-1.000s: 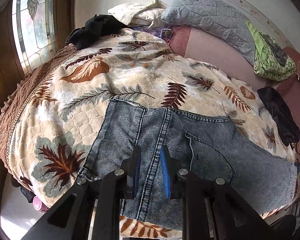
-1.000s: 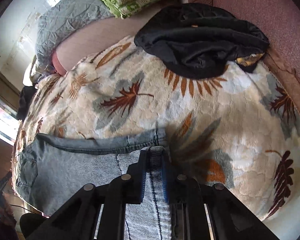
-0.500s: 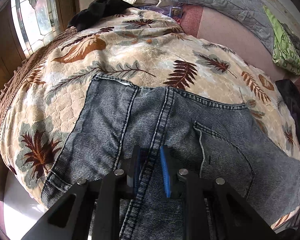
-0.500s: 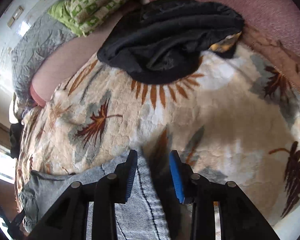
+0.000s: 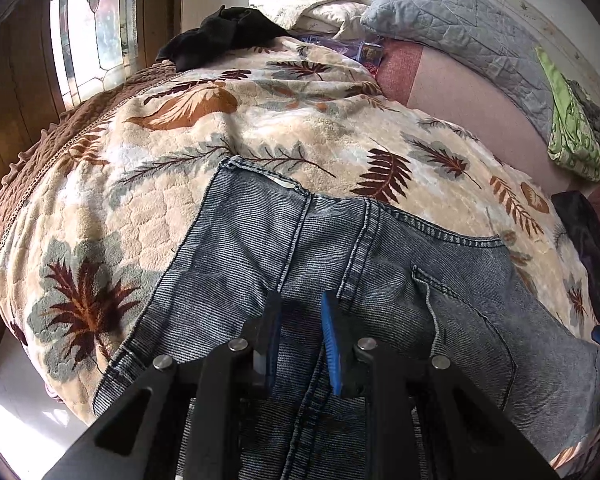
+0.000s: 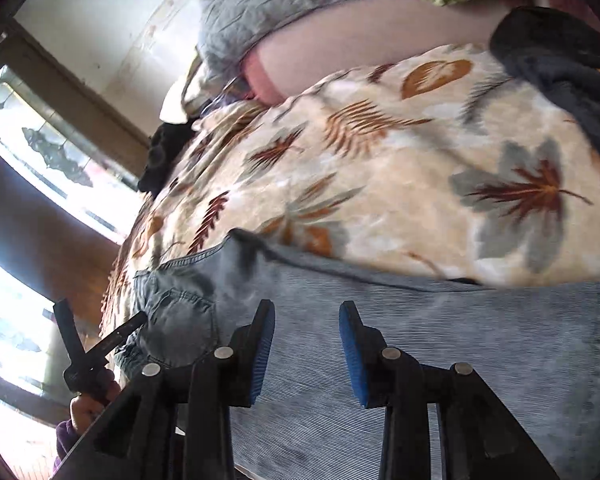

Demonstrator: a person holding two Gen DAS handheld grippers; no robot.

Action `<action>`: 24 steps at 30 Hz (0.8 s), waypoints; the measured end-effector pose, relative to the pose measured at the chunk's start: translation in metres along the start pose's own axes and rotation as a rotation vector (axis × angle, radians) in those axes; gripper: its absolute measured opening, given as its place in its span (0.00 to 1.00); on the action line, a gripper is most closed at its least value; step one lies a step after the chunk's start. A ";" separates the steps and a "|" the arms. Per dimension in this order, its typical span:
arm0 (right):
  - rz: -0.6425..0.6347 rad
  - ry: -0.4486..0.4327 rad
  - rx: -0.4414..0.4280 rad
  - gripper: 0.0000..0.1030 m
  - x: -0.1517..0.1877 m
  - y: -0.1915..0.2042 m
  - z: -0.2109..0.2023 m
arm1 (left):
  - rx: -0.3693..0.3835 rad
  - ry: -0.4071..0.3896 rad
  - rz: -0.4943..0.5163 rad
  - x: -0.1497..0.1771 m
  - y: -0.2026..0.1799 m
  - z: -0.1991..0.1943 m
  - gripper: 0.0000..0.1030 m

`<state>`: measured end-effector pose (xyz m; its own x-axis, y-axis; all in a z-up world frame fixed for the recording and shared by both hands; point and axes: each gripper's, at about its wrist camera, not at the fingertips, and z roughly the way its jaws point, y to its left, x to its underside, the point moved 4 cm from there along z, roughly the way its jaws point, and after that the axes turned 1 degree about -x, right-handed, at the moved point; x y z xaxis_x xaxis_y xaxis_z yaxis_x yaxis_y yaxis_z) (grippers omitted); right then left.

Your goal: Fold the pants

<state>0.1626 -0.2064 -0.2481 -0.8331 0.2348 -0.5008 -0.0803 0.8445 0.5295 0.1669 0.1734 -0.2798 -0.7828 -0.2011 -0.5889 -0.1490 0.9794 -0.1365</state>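
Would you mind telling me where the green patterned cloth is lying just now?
In the left wrist view the green patterned cloth lies at the far right, against the grey quilted pillow, beyond the leaf-print blanket that carries the jeans.

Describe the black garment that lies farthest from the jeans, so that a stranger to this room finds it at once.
Start from the leaf-patterned blanket covering the bed and follow it to its far edge, beside the stained-glass window. There the black garment lies crumpled in front of a cream pillow. Unlike the flat blue jeans, it is bunched and wholly black.
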 end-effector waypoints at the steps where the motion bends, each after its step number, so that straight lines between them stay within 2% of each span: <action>1: -0.017 0.022 0.005 0.36 0.000 0.012 0.018 | 0.001 -0.007 0.006 0.000 0.000 -0.001 0.19; 6: -0.045 0.076 0.017 0.35 0.000 0.051 0.085 | -0.037 -0.065 0.054 -0.007 0.001 -0.005 0.19; 10: -0.055 0.105 0.035 0.35 -0.004 0.066 0.123 | -0.070 -0.027 0.060 -0.007 0.004 0.005 0.19; 12: -0.077 0.080 0.067 0.36 -0.009 0.068 0.128 | -0.082 -0.020 0.056 -0.007 0.006 0.008 0.19; 17: -0.157 0.052 0.050 0.36 -0.026 0.074 0.121 | -0.088 -0.033 0.072 -0.008 0.006 0.007 0.19; 21: -0.207 0.087 0.044 0.36 -0.040 0.072 0.125 | -0.101 0.008 0.057 -0.007 0.006 0.017 0.20; 24: -0.241 0.123 0.032 0.36 -0.044 0.073 0.136 | -0.118 0.005 0.060 -0.008 0.003 0.019 0.20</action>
<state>0.2680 -0.0902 -0.2805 -0.8523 -0.0338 -0.5219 -0.2690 0.8841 0.3820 0.1844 0.1778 -0.2902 -0.7956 -0.1426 -0.5888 -0.1718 0.9851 -0.0066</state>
